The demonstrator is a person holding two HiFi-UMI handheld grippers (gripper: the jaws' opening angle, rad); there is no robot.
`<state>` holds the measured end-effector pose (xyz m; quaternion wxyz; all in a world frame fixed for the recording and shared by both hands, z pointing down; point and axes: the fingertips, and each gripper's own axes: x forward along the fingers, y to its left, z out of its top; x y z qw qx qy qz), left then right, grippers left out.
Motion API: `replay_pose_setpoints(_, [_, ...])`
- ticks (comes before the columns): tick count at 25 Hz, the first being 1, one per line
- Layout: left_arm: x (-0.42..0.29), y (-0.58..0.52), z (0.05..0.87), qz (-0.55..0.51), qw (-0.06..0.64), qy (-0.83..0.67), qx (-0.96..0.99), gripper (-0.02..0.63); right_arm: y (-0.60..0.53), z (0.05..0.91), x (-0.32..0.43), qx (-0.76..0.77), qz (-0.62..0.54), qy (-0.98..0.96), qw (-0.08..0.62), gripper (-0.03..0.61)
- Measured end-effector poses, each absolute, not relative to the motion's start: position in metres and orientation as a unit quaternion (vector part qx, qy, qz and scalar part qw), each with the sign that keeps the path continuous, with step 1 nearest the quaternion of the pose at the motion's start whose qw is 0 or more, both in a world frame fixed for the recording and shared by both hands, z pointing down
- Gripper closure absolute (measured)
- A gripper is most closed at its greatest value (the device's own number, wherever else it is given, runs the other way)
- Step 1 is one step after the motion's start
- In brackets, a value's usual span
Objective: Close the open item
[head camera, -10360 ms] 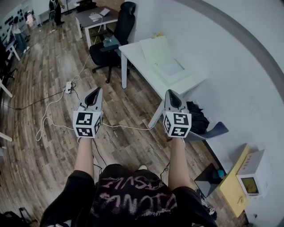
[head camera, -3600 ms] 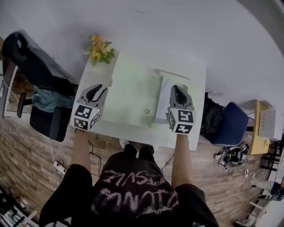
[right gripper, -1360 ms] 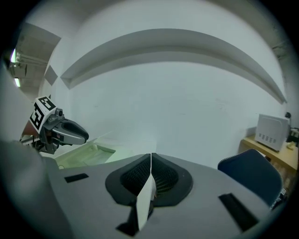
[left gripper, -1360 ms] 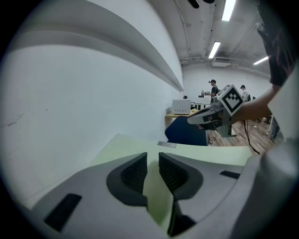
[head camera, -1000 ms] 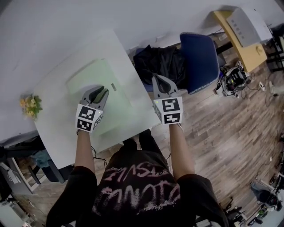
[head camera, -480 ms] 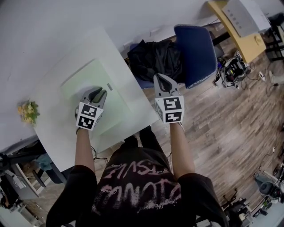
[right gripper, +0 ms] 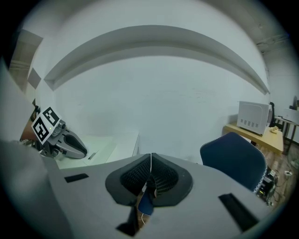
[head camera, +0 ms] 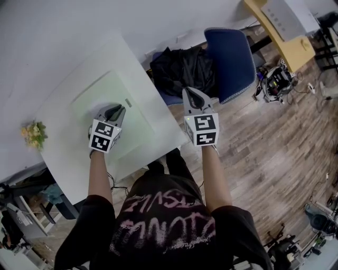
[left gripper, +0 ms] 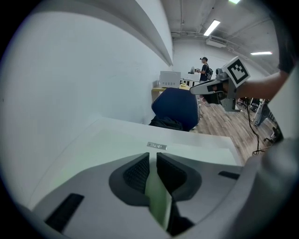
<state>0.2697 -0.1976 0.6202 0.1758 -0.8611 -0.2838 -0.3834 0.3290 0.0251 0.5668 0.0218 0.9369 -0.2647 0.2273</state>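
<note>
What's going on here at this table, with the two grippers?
A person stands at a white table with a gripper in each hand. The left gripper is down over the pale green folder, which lies flat and looks closed. Its jaws are closing, with the green cover showing through the narrow gap; I can't tell whether they pinch anything. The right gripper is off the table's edge, near the blue chair, shut and empty.

One white surface (head camera: 68, 153), one pale green flat item (head camera: 103, 95), one flower bunch (head camera: 33, 134), one blue chair (head camera: 229, 55), one black bundle (head camera: 177, 68) and one microwave (head camera: 288, 16) are counted.
</note>
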Motion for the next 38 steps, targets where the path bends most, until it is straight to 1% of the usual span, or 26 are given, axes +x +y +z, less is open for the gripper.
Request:
replay_pose_setpoints(6, [0.271,-0.198,0.610,-0.377,0.159,-0.278,-0.869,0.548,0.023,0.555,0.329,0.939,0.215,-0.268,0.023,0.574])
replay_pose_setpoints(9, [0.273,-0.200,0.595,-0.358,0.140,-0.268,-0.884,0.545,0.017,0.550,0.325,0.937,0.212,-0.275,0.028,0.574])
replay_pose_setpoints(17, [0.263,-0.227,0.557,-0.306,0.127,-0.222,-0.917,0.546,-0.015,0.531,0.315,0.931,0.195,-0.307,0.039,0.574])
replay_pose_setpoints(25, [0.223,-0.278,0.526,-0.272,0.096,-0.144,-0.947,0.548,-0.077,0.507,0.299,0.912,0.170,-0.371,0.052,0.574])
replay_pose_setpoints(38, [0.139,-0.376,0.478,-0.216,0.059,0.002,-0.975,0.578,-0.191,0.469,0.262,0.868,0.133,-0.473,0.069,0.574])
